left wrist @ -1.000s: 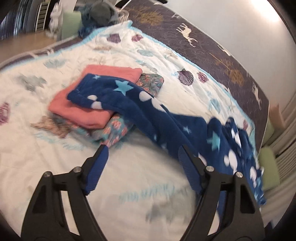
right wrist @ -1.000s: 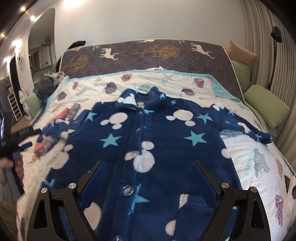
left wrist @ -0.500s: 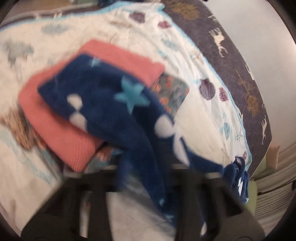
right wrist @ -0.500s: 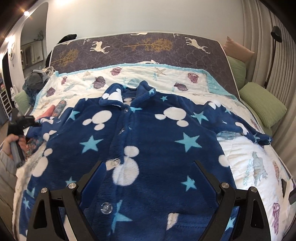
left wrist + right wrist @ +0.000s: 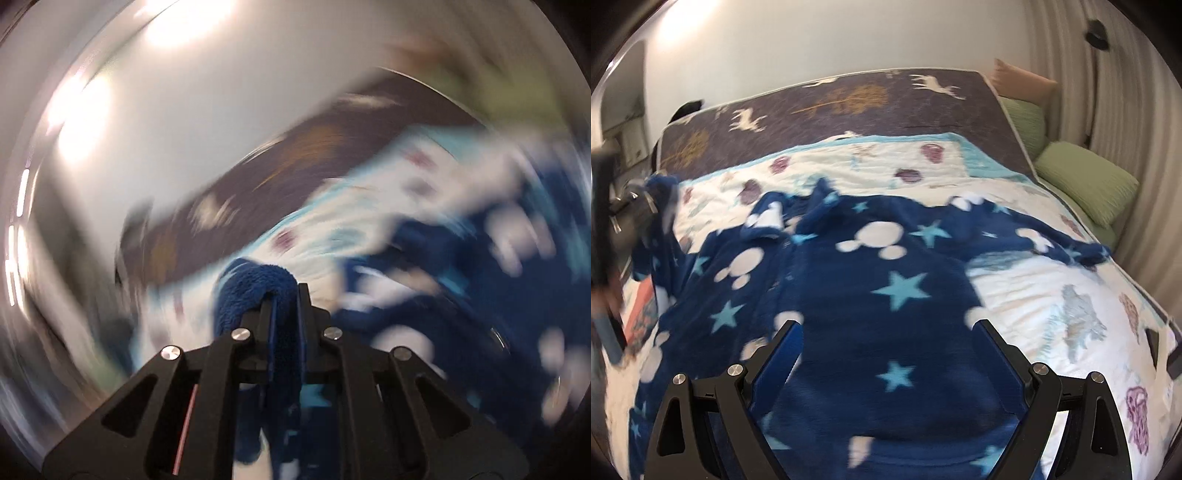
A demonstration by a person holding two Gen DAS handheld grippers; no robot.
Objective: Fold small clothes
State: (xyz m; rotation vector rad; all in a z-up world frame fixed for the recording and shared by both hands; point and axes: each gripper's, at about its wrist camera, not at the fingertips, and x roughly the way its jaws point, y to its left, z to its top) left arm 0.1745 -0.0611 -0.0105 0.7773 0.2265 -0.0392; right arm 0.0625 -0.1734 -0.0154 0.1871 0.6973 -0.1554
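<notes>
Clamping my left gripper (image 5: 284, 295) tight on the sleeve (image 5: 255, 291) of the blue fleece jacket (image 5: 461, 295), I had that camera swinging in a blur, cloth bunched between the pads. From the right wrist, my right gripper (image 5: 886, 332) hung with jaws wide apart and empty above the jacket, spread front-up on the quilt (image 5: 1052, 295). I judged the sleeve should be carried flat across the chest while the right tongs pinned the body.

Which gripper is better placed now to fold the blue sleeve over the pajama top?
Probably left: the left gripper is shut on the blue sleeve. The right gripper is open above the pajama top.
</notes>
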